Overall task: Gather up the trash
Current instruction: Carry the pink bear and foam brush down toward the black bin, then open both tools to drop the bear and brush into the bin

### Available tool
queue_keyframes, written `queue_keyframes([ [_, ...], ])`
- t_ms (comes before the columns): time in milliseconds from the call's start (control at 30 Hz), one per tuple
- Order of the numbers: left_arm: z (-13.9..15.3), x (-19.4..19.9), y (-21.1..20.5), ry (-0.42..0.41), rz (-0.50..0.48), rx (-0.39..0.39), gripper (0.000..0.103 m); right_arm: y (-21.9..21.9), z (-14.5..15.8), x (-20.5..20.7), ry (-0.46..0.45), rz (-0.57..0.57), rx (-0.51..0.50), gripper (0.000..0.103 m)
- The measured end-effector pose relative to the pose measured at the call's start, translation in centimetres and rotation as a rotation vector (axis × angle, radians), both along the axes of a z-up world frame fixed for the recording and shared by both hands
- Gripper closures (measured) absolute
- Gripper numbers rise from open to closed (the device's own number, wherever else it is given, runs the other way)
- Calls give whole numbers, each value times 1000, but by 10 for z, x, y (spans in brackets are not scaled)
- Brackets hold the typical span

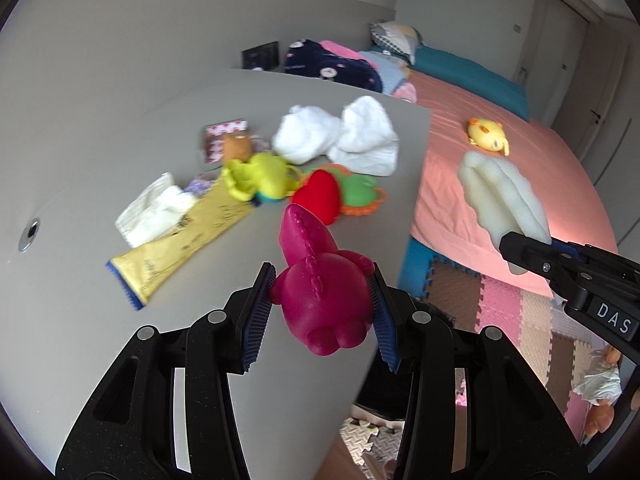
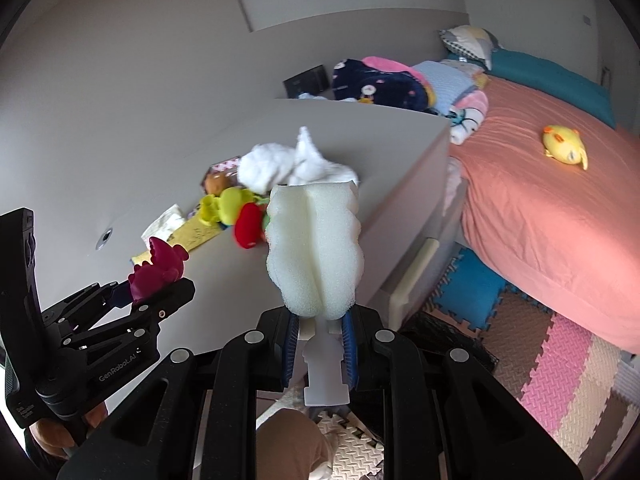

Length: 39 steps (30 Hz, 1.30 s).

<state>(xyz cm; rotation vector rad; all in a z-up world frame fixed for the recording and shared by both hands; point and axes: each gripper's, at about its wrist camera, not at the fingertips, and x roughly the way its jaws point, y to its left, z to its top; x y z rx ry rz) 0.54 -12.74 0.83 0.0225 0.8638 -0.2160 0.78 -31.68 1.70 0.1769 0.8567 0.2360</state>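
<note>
My left gripper (image 1: 322, 280) is shut on a magenta rubber dinosaur toy (image 1: 320, 308), lifted just above the near edge of the grey table (image 1: 80, 168). In the right wrist view the same toy (image 2: 158, 268) and left gripper (image 2: 152, 292) show at the lower left. My right gripper (image 2: 320, 322) is shut on the white plastic stem of a white foam sponge head (image 2: 316, 248), which stands up over the table's corner. From the left wrist view the sponge (image 1: 500, 196) and right gripper (image 1: 520, 254) hang at the right, off the table.
On the table lie white cloths (image 1: 340, 136), a yellow-green toy (image 1: 256, 176), a red heart plush (image 1: 316, 196), a yellow packet (image 1: 184, 240) and a folded tissue (image 1: 152, 208). To the right are a pink-sheeted bed (image 1: 520, 152) with a yellow plush (image 1: 486, 134), and foam floor mats (image 2: 560, 360).
</note>
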Motion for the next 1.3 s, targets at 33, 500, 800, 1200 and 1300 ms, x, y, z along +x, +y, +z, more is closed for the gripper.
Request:
queue_keyframes([
  [33, 0, 1, -6, 1, -15, -1, 58, -5, -1, -1, 1, -13, -2, 82],
  [500, -11, 7, -103, 34, -250, 2, 58, -90, -18, -20, 50, -209, -6, 82],
  [800, -23, 8, -151, 60, -365, 29, 58, -127, -29, -28, 78, -294, -2, 82],
  [1200, -39, 8, -172, 99, -422, 95, 6, -148, -38, -20, 104, -376, -14, 38],
  [1300, -38, 11, -167, 101, -401, 91, 6, -150, -36, -20, 101, -384, -28, 37],
])
